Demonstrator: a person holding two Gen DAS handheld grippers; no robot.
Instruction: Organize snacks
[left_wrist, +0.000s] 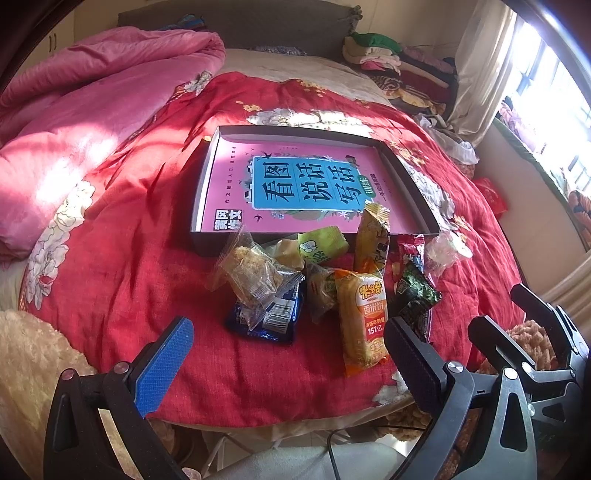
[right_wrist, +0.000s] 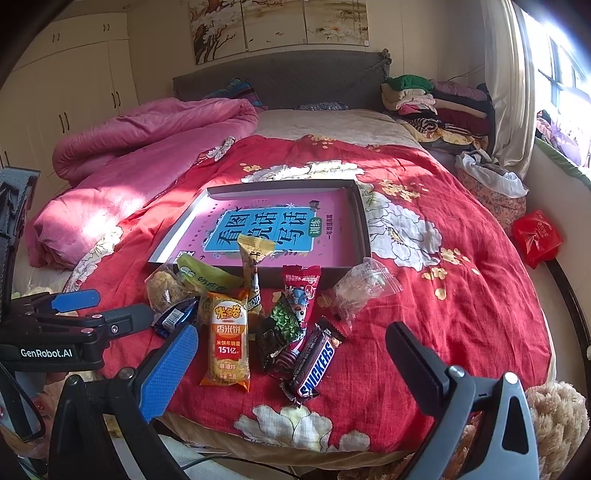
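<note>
A: How far is the work, do you think?

B: It looks not begun. The tray (right_wrist: 364, 221) lies on the red quilt (right_wrist: 461, 314) and holds only a pink book (right_wrist: 332, 236). No snack is inside it.

A: And where are the snacks?

B: All in one heap on the quilt, just in front of the tray's near wall. I see the rice cracker (right_wrist: 226, 350), the Snickers (right_wrist: 314, 363), a green pack (right_wrist: 282, 325), a red pack (right_wrist: 301, 286), a blue pack (left_wrist: 269, 319), a clear bag (right_wrist: 360, 284) and a tall yellow pack (right_wrist: 253, 266) that leans over the tray's edge.

A: The tools hold something?

B: No. The left gripper (left_wrist: 288, 362) has its jaws wide apart and empty, low before the heap. The right gripper (right_wrist: 291, 373) is the same, its jaws spread to both sides of the Snickers and not touching it.

A: What can stand in the way?

B: The packs lie one over another, so a grasp may drag a neighbour. The quilt is soft and wrinkled. The pink duvet (right_wrist: 147, 147) and the folded clothes (right_wrist: 436, 103) are well apart and do not disturb, I think.
</note>
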